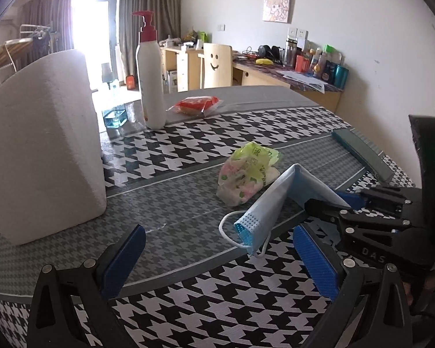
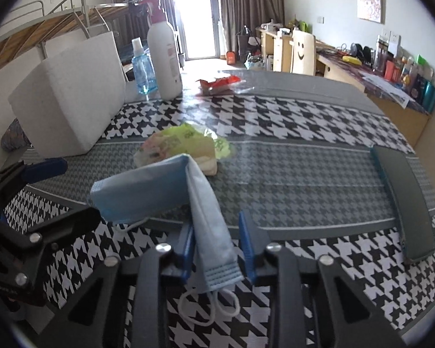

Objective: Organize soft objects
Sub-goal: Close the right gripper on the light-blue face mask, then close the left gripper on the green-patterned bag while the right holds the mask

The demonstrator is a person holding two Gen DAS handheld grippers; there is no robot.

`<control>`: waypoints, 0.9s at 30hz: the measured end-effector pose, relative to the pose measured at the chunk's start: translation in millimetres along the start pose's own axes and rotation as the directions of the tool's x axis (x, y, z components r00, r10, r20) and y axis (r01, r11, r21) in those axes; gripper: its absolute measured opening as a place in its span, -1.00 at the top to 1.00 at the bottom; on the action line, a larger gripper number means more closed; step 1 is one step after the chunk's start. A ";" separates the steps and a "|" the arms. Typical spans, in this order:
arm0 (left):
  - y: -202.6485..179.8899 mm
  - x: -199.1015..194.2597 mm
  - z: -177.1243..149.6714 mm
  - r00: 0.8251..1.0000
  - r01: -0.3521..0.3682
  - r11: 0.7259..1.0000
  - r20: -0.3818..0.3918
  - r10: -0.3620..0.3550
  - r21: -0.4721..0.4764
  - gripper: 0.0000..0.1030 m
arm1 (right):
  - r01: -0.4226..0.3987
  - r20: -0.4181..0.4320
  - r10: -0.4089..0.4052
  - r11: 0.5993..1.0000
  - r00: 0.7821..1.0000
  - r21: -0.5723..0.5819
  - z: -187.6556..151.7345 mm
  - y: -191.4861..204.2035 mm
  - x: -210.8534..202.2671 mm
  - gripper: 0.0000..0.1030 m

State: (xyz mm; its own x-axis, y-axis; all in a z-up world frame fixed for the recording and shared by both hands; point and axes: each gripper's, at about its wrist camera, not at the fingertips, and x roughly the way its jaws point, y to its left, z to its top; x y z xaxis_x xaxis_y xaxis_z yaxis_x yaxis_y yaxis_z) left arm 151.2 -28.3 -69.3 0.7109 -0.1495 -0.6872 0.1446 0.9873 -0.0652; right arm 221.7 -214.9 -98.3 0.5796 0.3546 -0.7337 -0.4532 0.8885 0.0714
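Observation:
A light blue face mask (image 1: 271,197) with white ear loops is folded into a peak above the houndstooth table (image 1: 217,295). In the right wrist view the mask (image 2: 206,211) hangs between my right gripper's (image 2: 217,249) blue pads, and the jaws stand a little apart around it. The right gripper (image 1: 342,203) also shows in the left wrist view, at the mask's right end. My left gripper (image 1: 217,258) is open and empty, low over the table just in front of the mask. A crumpled green and pink plastic packet (image 1: 246,171) lies behind the mask.
A large white foam block (image 1: 40,150) stands at the left. A white pump bottle (image 1: 150,75), a blue spray bottle (image 2: 142,66) and a red snack packet (image 1: 195,105) are at the back. A dark green flat case (image 2: 403,200) lies at the right.

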 end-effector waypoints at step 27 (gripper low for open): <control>-37.6 39.9 41.4 1.000 -0.006 0.997 -0.021 0.008 0.077 -0.77 | 0.085 0.072 -0.095 0.987 0.993 0.136 -27.9 -54.6 -40.1 0.73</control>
State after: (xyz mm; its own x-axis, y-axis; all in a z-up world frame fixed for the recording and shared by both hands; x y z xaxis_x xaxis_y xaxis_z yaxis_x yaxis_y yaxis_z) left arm 202.6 -73.5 -64.3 0.6975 -0.1404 -0.7027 0.1929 0.9812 -0.0046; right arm 204.3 -285.7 -91.6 0.6674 0.2884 -0.6866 -0.3062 0.9467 0.1001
